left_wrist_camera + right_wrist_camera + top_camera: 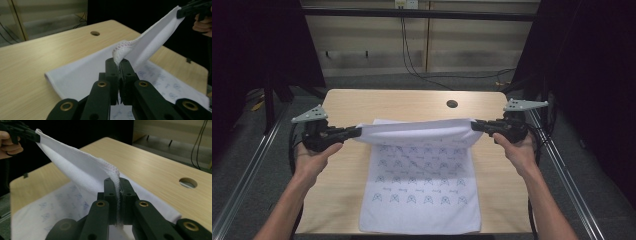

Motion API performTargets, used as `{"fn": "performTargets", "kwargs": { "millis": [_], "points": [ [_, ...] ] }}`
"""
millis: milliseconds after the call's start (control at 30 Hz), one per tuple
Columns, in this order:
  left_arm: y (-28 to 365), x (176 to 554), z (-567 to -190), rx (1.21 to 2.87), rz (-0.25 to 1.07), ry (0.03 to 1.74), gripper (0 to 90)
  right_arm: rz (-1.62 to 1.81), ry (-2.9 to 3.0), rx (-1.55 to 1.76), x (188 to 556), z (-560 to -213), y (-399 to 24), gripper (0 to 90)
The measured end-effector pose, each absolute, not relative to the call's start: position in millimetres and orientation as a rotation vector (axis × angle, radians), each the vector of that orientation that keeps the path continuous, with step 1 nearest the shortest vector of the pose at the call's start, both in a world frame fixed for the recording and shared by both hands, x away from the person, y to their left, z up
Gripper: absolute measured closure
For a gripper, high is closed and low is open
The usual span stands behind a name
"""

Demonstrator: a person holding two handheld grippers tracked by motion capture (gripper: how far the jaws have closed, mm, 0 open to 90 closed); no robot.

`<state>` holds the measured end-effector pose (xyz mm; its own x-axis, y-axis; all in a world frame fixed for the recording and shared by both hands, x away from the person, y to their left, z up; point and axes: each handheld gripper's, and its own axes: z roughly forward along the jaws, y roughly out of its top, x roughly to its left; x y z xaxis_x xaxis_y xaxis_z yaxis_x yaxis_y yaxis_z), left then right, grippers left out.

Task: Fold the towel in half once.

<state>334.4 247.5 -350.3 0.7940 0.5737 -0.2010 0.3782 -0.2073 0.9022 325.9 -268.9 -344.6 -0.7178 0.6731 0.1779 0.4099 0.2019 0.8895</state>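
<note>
High view: left tongs (354,132) & right tongs (476,125) each pinching a far corner of white printed cloth (422,195), far edge lifted taut, prob. to fold toward near side; rest flat on bench (347,105). Bench hole (452,104) beyond, nothing obstructing.
Left gripper view: pressed together on stitched hem.
Right gripper view: same.

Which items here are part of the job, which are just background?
In play:
white cloth, far edge lifted
left gripper, shut on one far corner
right gripper, shut on the other
table

Background:
hole in the table
wall cables
</note>
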Motion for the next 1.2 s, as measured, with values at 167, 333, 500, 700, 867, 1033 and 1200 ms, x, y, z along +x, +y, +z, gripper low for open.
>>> {"fn": "performTargets", "kwargs": {
  "millis": [167,333,500,700,867,1033,1200],
  "points": [
    [247.7,305.8,-353.5,1.867,0.241,0.683,87.4,1.529,2.242,0.962,303.1,-332.0,-267.4,85.8],
    [248.5,287.2,-396.8,1.935,0.128,0.689,87.4,1.513,2.341,0.978,277.8,-366.4,-269.7,85.6],
    [248.4,262.6,-436.4,1.996,0.039,0.692,87.0,1.519,2.462,1.022,245.1,-414.4,-271.2,84.3],
    [245.6,245.3,-468.6,2.153,-0.041,0.621,85.3,1.378,2.613,1.078,211.3,-460.7,-265.3,80.0],
    [245.7,226.2,-472.9,2.177,-0.100,0.564,82.1,1.309,2.691,1.056,195.1,-466.7,-265.0,74.4],
    [264.1,218.8,-470.1,2.104,-0.146,0.502,75.6,1.369,2.745,1.055,178.6,-464.2,-271.1,71.7],
    [268.7,221.6,-469.7,2.038,-0.206,0.480,67.1,1.442,2.691,1.073,182.3,-461.5,-274.6,68.8]
  ]
}}
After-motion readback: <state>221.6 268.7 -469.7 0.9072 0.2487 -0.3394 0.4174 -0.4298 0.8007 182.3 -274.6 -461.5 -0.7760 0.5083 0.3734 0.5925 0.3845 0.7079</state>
